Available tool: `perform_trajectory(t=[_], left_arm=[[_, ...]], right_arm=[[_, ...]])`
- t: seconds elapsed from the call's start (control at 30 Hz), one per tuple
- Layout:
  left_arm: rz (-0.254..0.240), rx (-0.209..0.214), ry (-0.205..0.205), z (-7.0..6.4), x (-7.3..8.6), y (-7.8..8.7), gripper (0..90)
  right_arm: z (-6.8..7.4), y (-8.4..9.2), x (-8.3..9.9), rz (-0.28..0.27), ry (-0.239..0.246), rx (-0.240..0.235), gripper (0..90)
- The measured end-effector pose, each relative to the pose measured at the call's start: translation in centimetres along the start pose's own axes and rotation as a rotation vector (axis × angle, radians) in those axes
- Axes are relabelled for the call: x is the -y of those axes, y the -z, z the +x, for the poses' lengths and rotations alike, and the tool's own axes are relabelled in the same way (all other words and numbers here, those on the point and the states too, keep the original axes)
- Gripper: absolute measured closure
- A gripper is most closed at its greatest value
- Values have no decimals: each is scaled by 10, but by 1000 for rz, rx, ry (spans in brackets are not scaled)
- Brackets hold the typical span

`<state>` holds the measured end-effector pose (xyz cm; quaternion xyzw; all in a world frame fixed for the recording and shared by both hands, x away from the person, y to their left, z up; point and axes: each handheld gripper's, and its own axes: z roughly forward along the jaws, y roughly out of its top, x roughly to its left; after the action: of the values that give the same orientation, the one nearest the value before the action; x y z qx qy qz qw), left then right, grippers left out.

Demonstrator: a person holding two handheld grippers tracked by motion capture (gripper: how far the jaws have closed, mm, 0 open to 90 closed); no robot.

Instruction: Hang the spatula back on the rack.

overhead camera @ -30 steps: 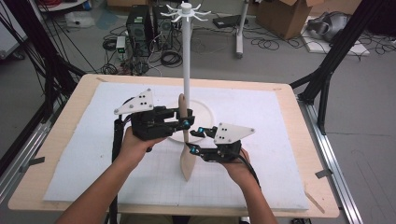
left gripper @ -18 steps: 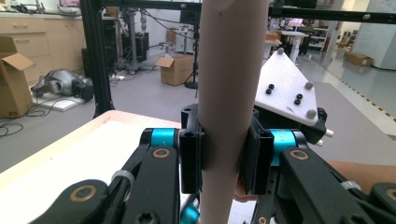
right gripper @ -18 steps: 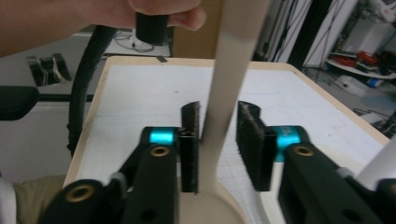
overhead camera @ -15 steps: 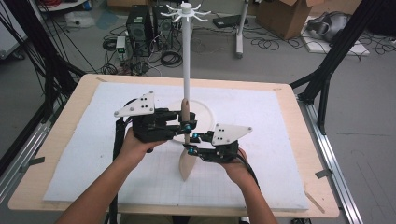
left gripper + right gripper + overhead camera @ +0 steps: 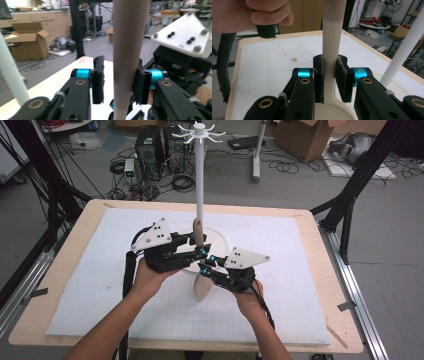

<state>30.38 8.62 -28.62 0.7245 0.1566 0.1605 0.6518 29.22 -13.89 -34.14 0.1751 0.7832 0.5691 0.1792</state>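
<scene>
A pale wooden spoon point(image 5: 203, 287) stands upright, bowl down, over the white mat. My right gripper point(image 5: 204, 267) is shut on its neck just above the bowl; in the right gripper view both pads point(image 5: 341, 77) press the handle point(image 5: 332, 30). My left gripper point(image 5: 199, 245) sits higher, around the upper handle. In the left gripper view the handle point(image 5: 127, 50) touches the right jaw, with a gap to the left jaw, so the left gripper point(image 5: 120, 82) is open.
A tall white stand point(image 5: 199, 170) with hooked arms on top rises from a round base point(image 5: 220, 240) just behind the spoon. The white mat point(image 5: 310, 270) covers a wooden table point(image 5: 345, 320). Black frame legs and cables lie beyond the table.
Both grippers and the spoon have hardly moved; the right gripper has shifted slightly to the left with the spoon.
</scene>
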Motion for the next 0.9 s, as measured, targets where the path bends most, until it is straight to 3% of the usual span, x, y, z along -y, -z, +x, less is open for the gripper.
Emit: perform_trajectory(t=[0.07, 0.1, 0.43, 0.5, 0.77, 0.9], left_arm=[[5, -3, -5, 0, 0, -1, 731], [6, 18, 9, 0, 0, -1, 737], [-4, 61, 53, 6, 1, 0, 747], [-8, 49, 57, 5, 1, 0, 746], [-23, -44, 28, -1, 0, -5, 737], [-29, -84, 38, -1, 1, -8, 733]], right_arm=[[0, 0, 0, 8, -11, 12, 783], [0, 0, 0, 9, -14, 13, 782], [3, 2, 0, 8, -19, 10, 778], [4, 2, 0, 3, -26, 14, 778], [10, 2, -2, -1, -51, 120, 782], [13, -1, -2, 1, -63, 174, 781]])
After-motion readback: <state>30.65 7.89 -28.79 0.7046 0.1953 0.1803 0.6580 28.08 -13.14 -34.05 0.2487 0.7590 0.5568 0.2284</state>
